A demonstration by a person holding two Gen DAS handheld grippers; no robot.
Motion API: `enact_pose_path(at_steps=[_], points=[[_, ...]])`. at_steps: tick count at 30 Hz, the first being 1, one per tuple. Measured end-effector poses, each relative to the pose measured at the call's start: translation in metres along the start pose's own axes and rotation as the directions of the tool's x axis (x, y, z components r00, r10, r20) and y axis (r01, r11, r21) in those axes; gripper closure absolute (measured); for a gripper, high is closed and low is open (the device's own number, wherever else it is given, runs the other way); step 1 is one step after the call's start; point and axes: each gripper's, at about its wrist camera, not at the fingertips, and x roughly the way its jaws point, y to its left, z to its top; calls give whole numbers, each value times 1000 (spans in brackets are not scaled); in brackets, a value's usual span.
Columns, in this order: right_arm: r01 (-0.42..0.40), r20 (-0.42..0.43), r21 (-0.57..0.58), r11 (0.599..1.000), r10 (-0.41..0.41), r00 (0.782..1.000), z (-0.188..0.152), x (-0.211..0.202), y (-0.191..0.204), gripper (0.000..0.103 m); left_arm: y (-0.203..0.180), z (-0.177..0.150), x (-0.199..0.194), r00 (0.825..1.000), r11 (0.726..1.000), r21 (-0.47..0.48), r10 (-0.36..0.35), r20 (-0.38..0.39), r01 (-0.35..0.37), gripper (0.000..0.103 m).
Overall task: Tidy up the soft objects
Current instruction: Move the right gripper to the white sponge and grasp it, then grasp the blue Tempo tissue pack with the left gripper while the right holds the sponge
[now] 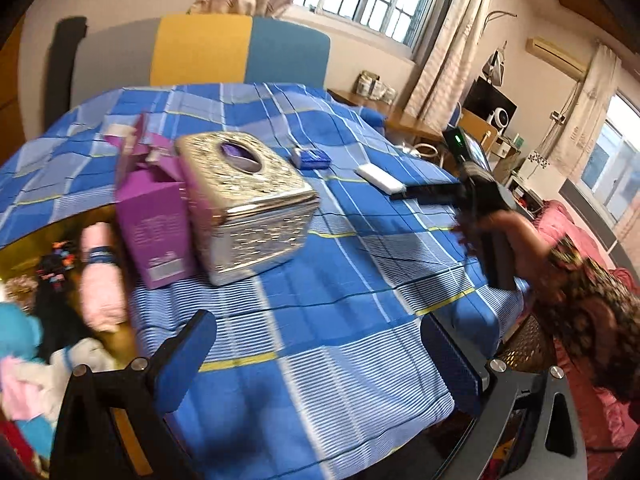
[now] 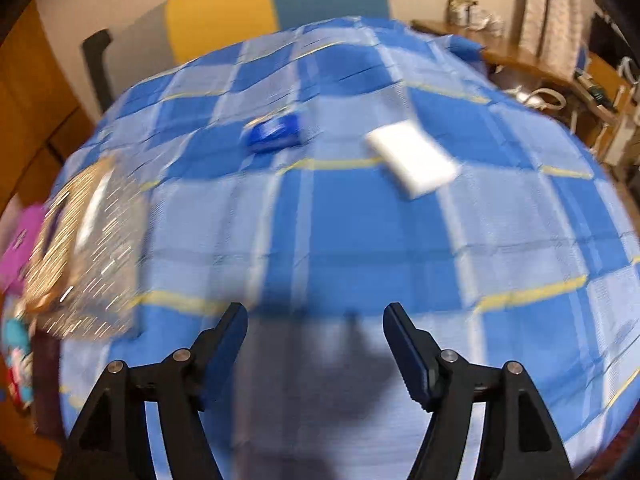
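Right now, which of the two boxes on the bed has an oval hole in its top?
The shiny silver tissue box. Its lid has an oval opening; the purple carton touching its left side has torn-open flaps instead.

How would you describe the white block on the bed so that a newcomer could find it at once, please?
Start at the bed with its blue checked sheet. Past its middle, to the right of a small blue packet, lies the white block, flat on the sheet. It is the only plain white thing there; the shiny metal tissue box and purple carton stand far to the left.
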Motion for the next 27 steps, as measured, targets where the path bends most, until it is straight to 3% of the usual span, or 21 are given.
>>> enact_pose_path(at_steps=[6, 12, 20, 23, 27], points=[[62, 72, 16, 998, -63, 995, 62, 31, -44, 27, -16, 15, 29, 999, 1000, 12, -1, -50, 1, 0], [102, 24, -58, 993, -101, 995, 104, 79, -54, 27, -17, 25, 49, 997, 1000, 9, 10, -79, -10, 0], [119, -40, -91, 989, -123, 992, 112, 113, -66, 27, -20, 44, 66, 995, 1000, -31, -9, -96, 7, 0], [115, -36, -70, 991, -118, 992, 106, 114, -70, 38, -25, 50, 68, 996, 1000, -21, -25, -90, 23, 0], [88, -40, -18, 996, -89, 995, 96, 103, -75, 40, -37, 66, 70, 997, 999, 2, -39, -68, 39, 0]])
